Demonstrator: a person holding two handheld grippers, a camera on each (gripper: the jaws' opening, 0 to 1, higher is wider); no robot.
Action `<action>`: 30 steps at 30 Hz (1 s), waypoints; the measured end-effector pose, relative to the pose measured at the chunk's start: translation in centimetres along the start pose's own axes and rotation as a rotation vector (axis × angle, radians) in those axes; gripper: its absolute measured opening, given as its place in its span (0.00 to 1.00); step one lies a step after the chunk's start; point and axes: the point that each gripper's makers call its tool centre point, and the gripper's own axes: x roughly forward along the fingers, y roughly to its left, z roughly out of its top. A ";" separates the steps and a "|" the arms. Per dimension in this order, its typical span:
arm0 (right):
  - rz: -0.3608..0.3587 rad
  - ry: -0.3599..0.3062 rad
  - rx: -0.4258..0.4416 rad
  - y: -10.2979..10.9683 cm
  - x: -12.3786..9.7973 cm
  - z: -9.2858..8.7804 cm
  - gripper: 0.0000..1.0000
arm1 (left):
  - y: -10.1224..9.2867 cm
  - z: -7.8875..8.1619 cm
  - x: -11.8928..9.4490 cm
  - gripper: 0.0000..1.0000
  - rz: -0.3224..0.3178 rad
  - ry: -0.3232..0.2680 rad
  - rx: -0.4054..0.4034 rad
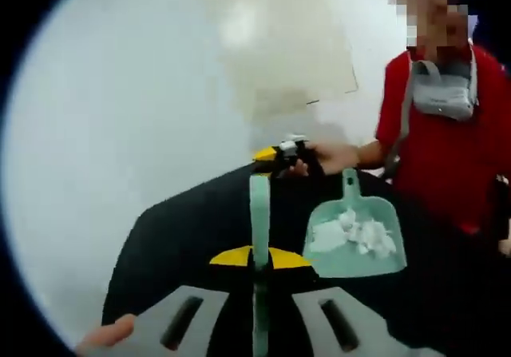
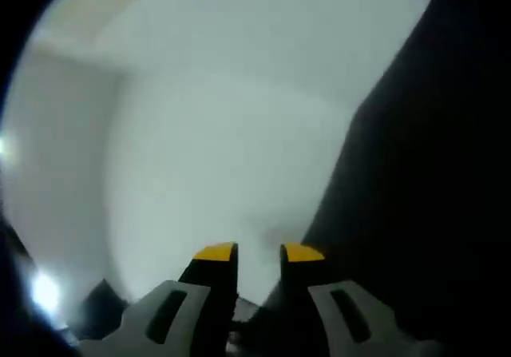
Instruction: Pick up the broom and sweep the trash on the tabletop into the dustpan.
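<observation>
your left gripper (image 1: 260, 259) clamps the broom (image 1: 259, 213) handle, a light, stiff plastic rod; beside it the dustpan (image 1: 355, 233) holds paper scraps (image 1: 354, 233). your right gripper (image 2: 258, 253) looks nearly closed, empty.

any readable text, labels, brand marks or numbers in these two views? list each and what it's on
None readable.
Dustpan: plain green with white trash in it, no lettering seen.
Broom handle: plain green, no markings.
Left gripper and right gripper: yellow tips, no print.
Person's grey pouch: too blurred to tell whether it carries a logo.
</observation>
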 end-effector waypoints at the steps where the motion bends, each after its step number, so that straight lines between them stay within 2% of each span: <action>1: 0.003 -0.001 0.008 0.1 0.0 0.0 0.23 | -1.1 -0.2 -0.2 0.04 -0.022 0.025 0.011; 2: 0.006 -0.002 0.013 0.1 0.0 0.0 0.23 | -2.1 -0.4 -0.6 0.05 -0.020 0.053 0.022; 4: 0.013 -0.002 0.017 0.3 -0.1 -0.1 0.23 | -2.5 -1.0 -1.9 0.05 0.051 0.103 0.041; 8: 0.012 -0.006 0.019 0.4 0.1 -0.1 0.22 | -5.8 0.2 -5.2 0.04 0.070 0.104 0.023; 10: 0.011 -0.006 0.019 0.4 0.1 -0.1 0.22 | -8.2 0.9 -6.6 0.04 0.065 0.107 -0.022; 12: 0.015 -0.004 0.024 0.5 0.1 -0.1 0.22 | -8.8 2.0 -7.1 0.04 0.163 0.089 0.002; 13: 0.018 -0.003 0.027 0.5 0.0 0.1 0.22 | -8.1 2.2 -7.2 0.04 0.243 0.085 -0.009; 14: 0.019 -0.003 0.027 0.5 -0.1 0.2 0.22 | -7.0 2.0 -7.7 0.04 0.334 0.114 -0.040; 16: 0.020 -0.004 0.029 0.5 0.0 0.2 0.22 | -5.7 1.9 -8.0 0.04 0.464 0.187 -0.080; 17: 0.025 -0.006 0.032 0.6 -0.1 0.3 0.22 | -5.2 2.5 -7.8 0.04 0.515 0.172 -0.125; 18: 0.030 -0.007 0.038 0.7 -0.2 0.3 0.22 | -4.3 3.7 -7.0 0.04 0.568 0.083 -0.197; 19: 0.038 -0.009 0.046 0.8 -0.2 0.3 0.22 | -3.6 3.2 -6.9 0.04 0.667 0.086 -0.315; 20: 0.049 -0.013 0.059 0.9 -0.3 0.4 0.22 | -3.4 2.1 -6.8 0.04 0.737 0.132 -0.419; 21: 0.059 -0.017 0.074 1.1 -0.3 0.5 0.22 | -3.5 1.5 -6.1 0.04 0.783 0.164 -0.449; 22: 0.065 -0.021 0.082 1.2 -0.4 0.6 0.22 | -3.3 1.1 -5.4 0.04 0.832 0.201 -0.434; 25: 0.076 -0.037 0.096 0.9 -0.5 1.1 0.22 | -3.4 -0.9 -3.7 0.04 0.913 0.333 -0.469; 26: 0.074 -0.037 0.099 0.9 -0.5 1.0 0.22 | -2.9 0.1 -2.5 0.04 0.905 0.267 -0.456; 27: 0.072 -0.034 0.094 0.7 -0.4 1.1 0.22 | -3.0 -0.2 -2.1 0.04 0.909 0.276 -0.522; 29: 0.079 -0.029 0.092 0.9 -0.4 1.0 0.22 | -3.0 0.1 -2.4 0.04 0.946 0.318 -0.481; 30: 0.083 -0.028 0.096 0.9 -0.5 1.0 0.22 | -3.3 0.2 -2.3 0.04 0.966 0.327 -0.499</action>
